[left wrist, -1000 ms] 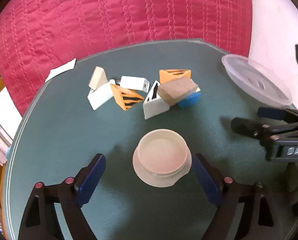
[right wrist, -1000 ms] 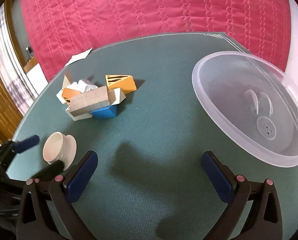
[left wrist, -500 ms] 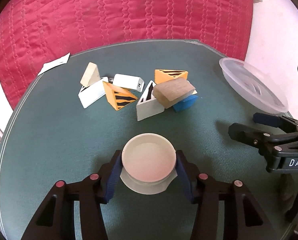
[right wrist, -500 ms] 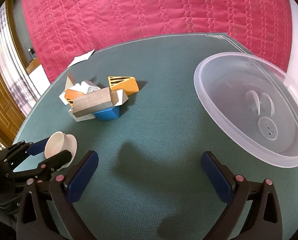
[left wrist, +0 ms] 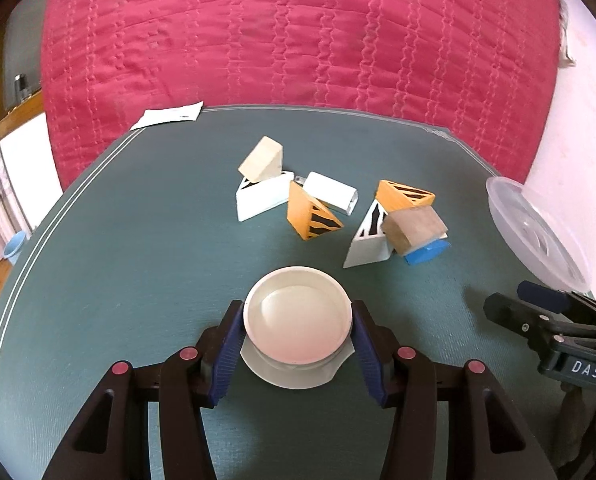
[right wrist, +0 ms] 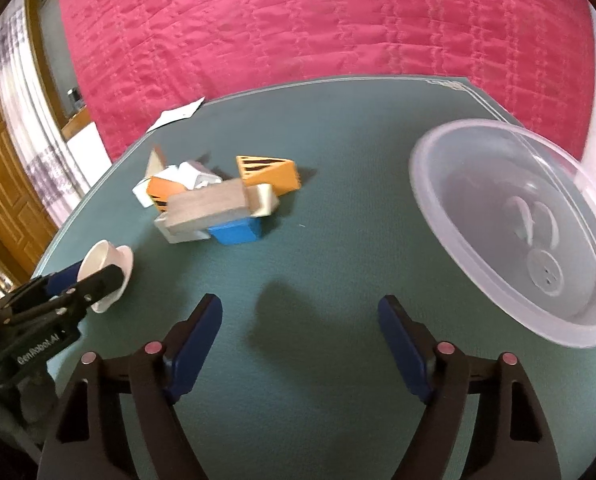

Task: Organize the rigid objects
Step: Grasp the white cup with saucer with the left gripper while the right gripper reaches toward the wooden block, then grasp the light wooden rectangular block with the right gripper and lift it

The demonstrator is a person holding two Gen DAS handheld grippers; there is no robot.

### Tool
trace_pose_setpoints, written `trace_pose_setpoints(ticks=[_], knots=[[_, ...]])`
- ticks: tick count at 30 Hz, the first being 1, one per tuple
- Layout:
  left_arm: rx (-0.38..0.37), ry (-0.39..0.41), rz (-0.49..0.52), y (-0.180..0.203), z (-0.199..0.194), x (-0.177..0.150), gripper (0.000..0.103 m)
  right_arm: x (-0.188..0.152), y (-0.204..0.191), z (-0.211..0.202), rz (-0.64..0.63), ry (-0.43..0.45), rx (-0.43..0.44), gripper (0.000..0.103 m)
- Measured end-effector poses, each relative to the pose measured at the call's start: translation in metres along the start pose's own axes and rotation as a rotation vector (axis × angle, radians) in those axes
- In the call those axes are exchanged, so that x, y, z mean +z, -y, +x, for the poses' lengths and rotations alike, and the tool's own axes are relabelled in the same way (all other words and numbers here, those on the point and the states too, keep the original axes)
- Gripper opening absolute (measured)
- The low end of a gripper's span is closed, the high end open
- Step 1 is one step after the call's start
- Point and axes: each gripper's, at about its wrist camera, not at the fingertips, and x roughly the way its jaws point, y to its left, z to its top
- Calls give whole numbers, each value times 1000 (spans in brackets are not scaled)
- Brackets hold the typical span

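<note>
1. Gripping a cream cup-like piece [left wrist: 298,316] is the step in hand: the left hand-held gripper [left wrist: 297,344] has its blue pads pressed against both sides of the round body, above the wider base flange.
2. The piece sits near the front of the green desk [left wrist: 138,280], well apart from the jumbled pile of blocks further back: white wedges, orange striped wedges [left wrist: 312,216], a grey-brown block [left wrist: 414,229] lying over a blue block [left wrist: 428,252].
3. The right hand-held gripper [right wrist: 300,344] is released and holds nothing; its jaws have just been closing a little, with only bare desk between them.
4. A clear plastic bowl [right wrist: 510,232] lies tilted at the right edge of the desk, just ahead of the right hand-held gripper. It looks the likely container for the sorted pieces, though that is a guess.
5. The next move probably calls for lifting the cream piece clear and carrying it rightward to the bowl, keeping it level so the smooth round wall does not slip between the pads.
6. The right hand-held gripper stands in that path and may have to steady the bowl or make room.
</note>
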Motion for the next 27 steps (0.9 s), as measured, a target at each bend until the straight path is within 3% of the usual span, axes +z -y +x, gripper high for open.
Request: trace_pose_setpoints(ticks=[11,18,27], knots=[[5,2,-6,-2,-1,-3,55,42,-43,19,-85,21,60,81],[2,0,-12,-1,0,-2,55,51,-54,37,-113,9,42,80],[6,-5,-14,3,0,-2,55,51,-59,45,-130,-3,35,64]])
